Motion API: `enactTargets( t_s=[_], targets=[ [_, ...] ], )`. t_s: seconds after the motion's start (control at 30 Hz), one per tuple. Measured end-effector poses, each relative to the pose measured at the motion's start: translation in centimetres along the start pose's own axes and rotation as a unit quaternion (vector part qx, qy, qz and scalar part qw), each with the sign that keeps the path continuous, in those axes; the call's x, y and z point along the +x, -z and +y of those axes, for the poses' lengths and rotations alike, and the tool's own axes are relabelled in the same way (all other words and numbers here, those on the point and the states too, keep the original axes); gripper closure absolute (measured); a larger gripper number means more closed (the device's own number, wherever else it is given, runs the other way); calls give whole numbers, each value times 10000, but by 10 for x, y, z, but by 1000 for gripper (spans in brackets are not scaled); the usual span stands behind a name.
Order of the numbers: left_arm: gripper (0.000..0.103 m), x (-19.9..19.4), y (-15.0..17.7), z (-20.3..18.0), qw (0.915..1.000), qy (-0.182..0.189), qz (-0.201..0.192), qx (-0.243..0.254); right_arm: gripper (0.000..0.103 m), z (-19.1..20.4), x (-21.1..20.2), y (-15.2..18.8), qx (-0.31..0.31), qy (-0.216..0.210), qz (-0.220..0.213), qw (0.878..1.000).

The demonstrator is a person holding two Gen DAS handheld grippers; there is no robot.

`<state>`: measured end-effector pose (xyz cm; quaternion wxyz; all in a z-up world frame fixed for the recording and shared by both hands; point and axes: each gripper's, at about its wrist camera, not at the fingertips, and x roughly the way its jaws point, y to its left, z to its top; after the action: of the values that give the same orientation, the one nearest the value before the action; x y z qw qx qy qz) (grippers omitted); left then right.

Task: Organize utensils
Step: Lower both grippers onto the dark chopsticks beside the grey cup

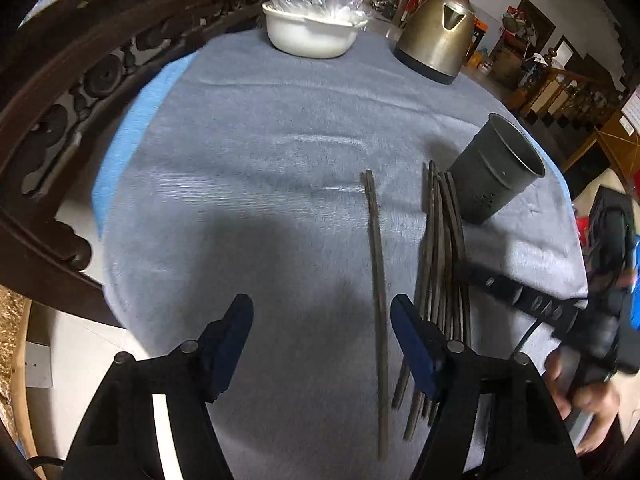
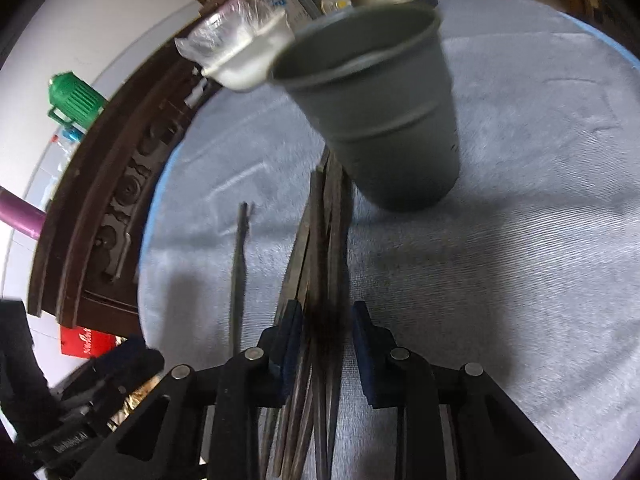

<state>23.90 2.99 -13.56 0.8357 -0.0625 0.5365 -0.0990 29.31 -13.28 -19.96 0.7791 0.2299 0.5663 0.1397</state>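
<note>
A loose pair of dark chopsticks (image 1: 378, 300) lies lengthwise on the grey cloth, between the fingers of my left gripper (image 1: 322, 328). It is close to the right pad, and neither pad touches it, so that gripper stands open. To the right lies a fanned bundle of several chopsticks (image 1: 438, 248), its far tips beside a dark grey utensil cup (image 1: 496, 176). In the left wrist view my right gripper (image 1: 472, 274) reaches across this bundle. In the right wrist view, which is blurred, the right gripper (image 2: 326, 328) has its pads against the sides of the bundle (image 2: 320, 248). The cup (image 2: 372, 100) stands upright just beyond.
A grey cloth (image 1: 260, 160) covers the round table. At the back stand a white bowl holding a plastic bag (image 1: 308, 36) and a brass-coloured kettle (image 1: 436, 36). A carved dark wooden chair back (image 1: 60, 120) curves along the left edge. A person's hand (image 1: 580, 392) holds the right gripper.
</note>
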Motion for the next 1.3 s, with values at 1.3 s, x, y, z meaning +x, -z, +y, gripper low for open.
enactTargets(
  t_s=[1.3],
  targets=[
    [24, 43, -26, -17, 9984, -509, 230, -57, 83, -66, -45, 2, 494, -642, -666, 9945]
  ],
)
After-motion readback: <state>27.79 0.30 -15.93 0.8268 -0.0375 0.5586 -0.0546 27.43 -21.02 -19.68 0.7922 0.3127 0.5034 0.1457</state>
